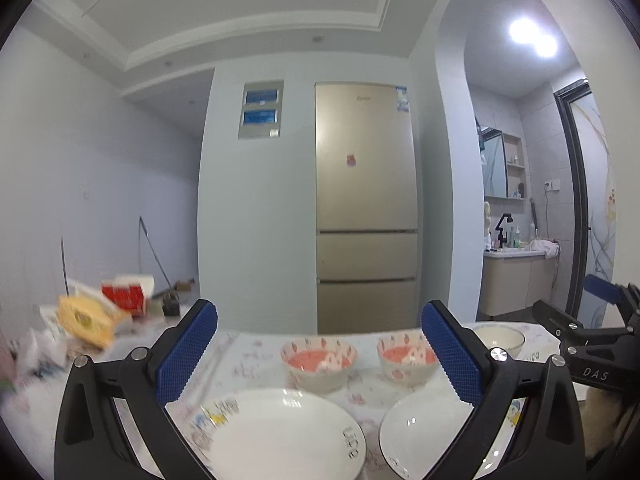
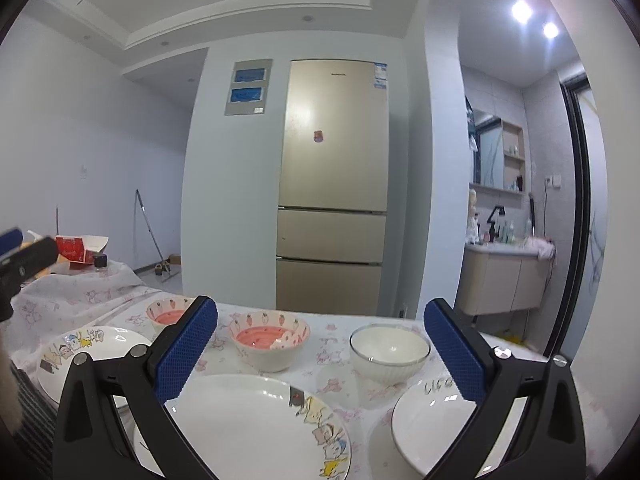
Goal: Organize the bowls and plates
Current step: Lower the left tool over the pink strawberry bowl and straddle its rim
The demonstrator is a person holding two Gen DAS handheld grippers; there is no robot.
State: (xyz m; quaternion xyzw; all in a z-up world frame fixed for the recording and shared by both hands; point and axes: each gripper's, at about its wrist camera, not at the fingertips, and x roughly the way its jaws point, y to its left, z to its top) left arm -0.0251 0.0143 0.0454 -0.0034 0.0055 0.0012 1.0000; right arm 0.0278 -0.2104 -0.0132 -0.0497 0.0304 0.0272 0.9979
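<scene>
Both grippers hang above the table, which wears a white cloth with pink prints, and both have their jaws wide apart with nothing between the blue pads. The fridge stands beyond the table's far edge and serves as the landmark. In the right wrist view, the right gripper frames a pink bowl with a strawberry rim, sitting straight in front of the fridge. A second pink bowl lies to the left of that one, partly hidden by the left finger. A white bowl sits to the fridge's right, apart from the pink ones. Nearer the camera, a cartoon plate lies below the first pink bowl, and a lettered plate lies below the white bowl, close to it; whether they touch I cannot tell. Another cartoon plate sits far left of the fridge, behind the left finger. The left gripper shows only as a dark, blue-tipped shape at the left edge. In the left wrist view, the left gripper looks over two pink bowls in front of the fridge, with a white plate and another plate nearer, and the right gripper at the right edge. A red box and a blurred yellow packet lie well left of the fridge.
</scene>
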